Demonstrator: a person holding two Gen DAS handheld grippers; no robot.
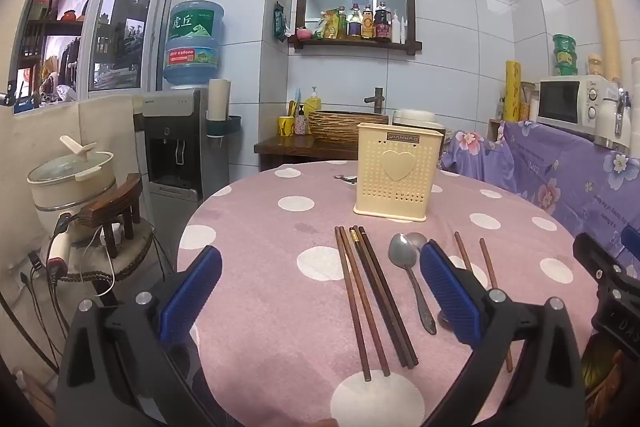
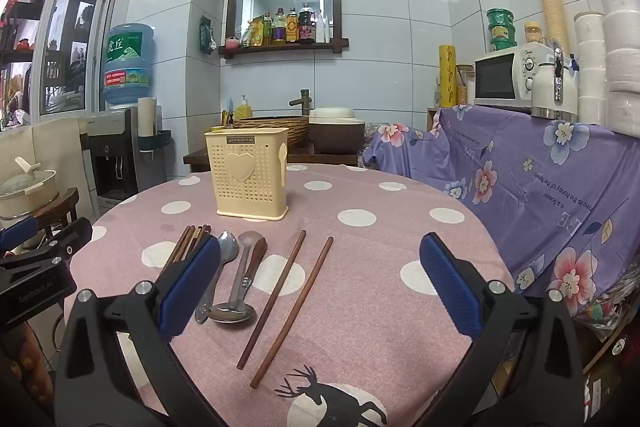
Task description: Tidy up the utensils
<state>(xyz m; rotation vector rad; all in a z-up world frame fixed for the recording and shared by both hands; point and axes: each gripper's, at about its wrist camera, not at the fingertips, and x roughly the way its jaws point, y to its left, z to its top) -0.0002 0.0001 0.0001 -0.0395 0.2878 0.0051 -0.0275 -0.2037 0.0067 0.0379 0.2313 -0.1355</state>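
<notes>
On the pink dotted tablecloth [image 1: 260,239] several brown chopsticks [image 1: 382,291] lie side by side, with metal spoons [image 1: 402,255] just to their right. My left gripper [image 1: 320,291] hovers open above them, holding nothing. Its right finger hides part of the spoons. Behind stands a cream perforated utensil holder [image 1: 394,173] with a heart on its front. My right gripper [image 2: 320,283] is open and empty over a separate pair of chopsticks [image 2: 275,293]. To their left lie the spoons [image 2: 228,253]. The holder [image 2: 250,171] stands upright at the back left, apart from both grippers.
A counter under a purple floral cloth [image 2: 540,167] borders the table's right side, with a microwave [image 2: 500,77] on top. A water dispenser [image 1: 176,147] and a pot on a wooden stool [image 1: 72,179] stand left of the table. A basin with a tap [image 1: 348,123] is behind.
</notes>
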